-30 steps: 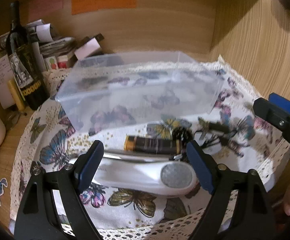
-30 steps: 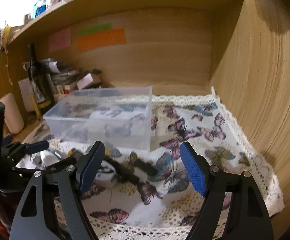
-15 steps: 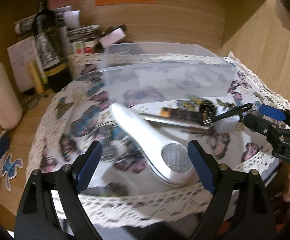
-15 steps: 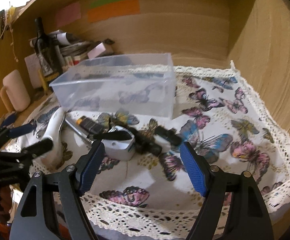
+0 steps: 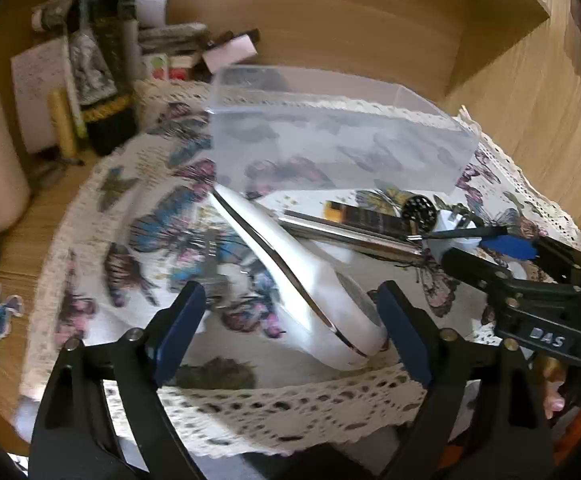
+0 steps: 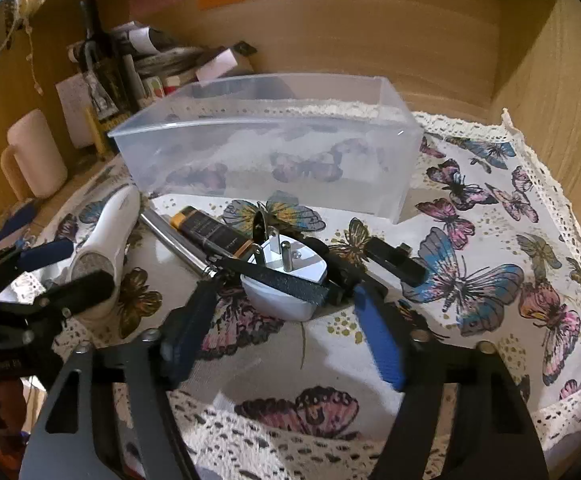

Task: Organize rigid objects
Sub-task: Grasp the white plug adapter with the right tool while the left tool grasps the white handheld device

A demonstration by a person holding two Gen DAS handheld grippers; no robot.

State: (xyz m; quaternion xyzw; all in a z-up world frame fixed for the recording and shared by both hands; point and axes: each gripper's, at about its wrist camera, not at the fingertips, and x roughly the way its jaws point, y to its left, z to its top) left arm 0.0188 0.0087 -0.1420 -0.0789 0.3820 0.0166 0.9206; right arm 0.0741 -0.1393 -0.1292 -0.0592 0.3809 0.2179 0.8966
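A clear plastic bin (image 5: 330, 148) (image 6: 266, 152) stands on the butterfly cloth. In front of it lie a white handheld device (image 5: 302, 280) (image 6: 106, 236), a metal rod (image 6: 174, 244), a dark tube with a gold cap (image 6: 210, 232), a white plug adapter (image 6: 286, 276) and a black clip (image 6: 394, 260). My left gripper (image 5: 290, 328) is open, its jaws on either side of the white device's round head. My right gripper (image 6: 282, 336) is open, just in front of the plug adapter.
A dark wine bottle (image 5: 102, 64), papers and small boxes crowd the back left corner. A pale pink mug (image 6: 34, 156) stands at the left. Wooden walls close the back and right. The cloth's lace edge (image 5: 274, 404) hangs at the front.
Both grippers have moved closer to the objects. My left gripper now straddles the white device's head; my right gripper has come up to the plug adapter.
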